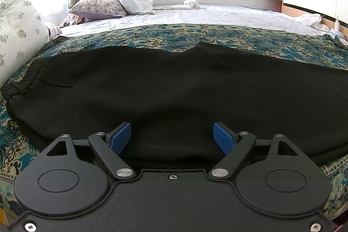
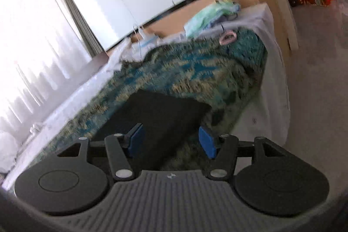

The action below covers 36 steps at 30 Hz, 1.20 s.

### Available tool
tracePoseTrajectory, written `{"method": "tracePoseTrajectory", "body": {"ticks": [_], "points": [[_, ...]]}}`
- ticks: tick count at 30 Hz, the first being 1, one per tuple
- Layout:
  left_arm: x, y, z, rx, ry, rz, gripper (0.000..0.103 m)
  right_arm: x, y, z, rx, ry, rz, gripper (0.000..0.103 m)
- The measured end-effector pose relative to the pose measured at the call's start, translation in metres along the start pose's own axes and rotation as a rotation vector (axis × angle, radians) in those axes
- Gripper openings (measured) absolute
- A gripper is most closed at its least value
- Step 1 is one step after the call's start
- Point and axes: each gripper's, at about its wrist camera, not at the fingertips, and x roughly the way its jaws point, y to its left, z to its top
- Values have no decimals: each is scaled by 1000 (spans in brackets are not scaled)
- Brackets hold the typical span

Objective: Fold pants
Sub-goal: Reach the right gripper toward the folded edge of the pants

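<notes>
Bed [image 1: 217,14] carries a teal patterned blanket [image 1: 239,40] across its near half, and the black pants [image 1: 163,90] lie flat on that blanket. Their long axis runs left to right across my left view: the elastic waistband [image 1: 24,77] sits at the far left, and the legs run off toward the right. In my right view the hem end [image 2: 165,110] of the pants shows as a dark squared corner on the blanket, near the bed's right edge.

My left tool [image 1: 171,137] is released, jaws spread wide, hovering over the near long edge of the pants at about mid-length; no cloth sits between the blue pads [image 1: 121,136]. My right tool [image 2: 171,140] is also released and empty, its view motion-blurred, and it points at the hem end from the near side.

Judgement: the coming fold turns on the left-right axis. The right tool is nearer the hem, the left tool nearer the waistband, so each should take its own end.
</notes>
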Motion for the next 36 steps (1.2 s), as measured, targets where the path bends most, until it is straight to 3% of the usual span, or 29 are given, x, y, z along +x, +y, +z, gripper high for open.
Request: {"method": "tracePoseTrajectory", "body": {"ticks": [6,13,21,26,28,32,34,36], "points": [[0,-2,1,-4,7,11,83,13,8,-3,23,34,66,69],[0,-2,1,-5,8,12,83,28,7,3,29,26,56,76],[0,-2,1,-4,6,15,83,28,18,7,-89,12,63,74],[0,-2,1,-5,8,11,83,49,16,18,-72,30,76,74],[0,-3,2,-6,8,11,83,62,17,24,-79,48,103,74],[0,-3,2,-7,7,15,83,85,22,28,-74,217,339,76],[0,-2,3,-13,9,16,83,82,32,21,-163,200,296,74],[-1,-2,3,-13,9,13,83,82,31,17,-171,180,282,78]]}}
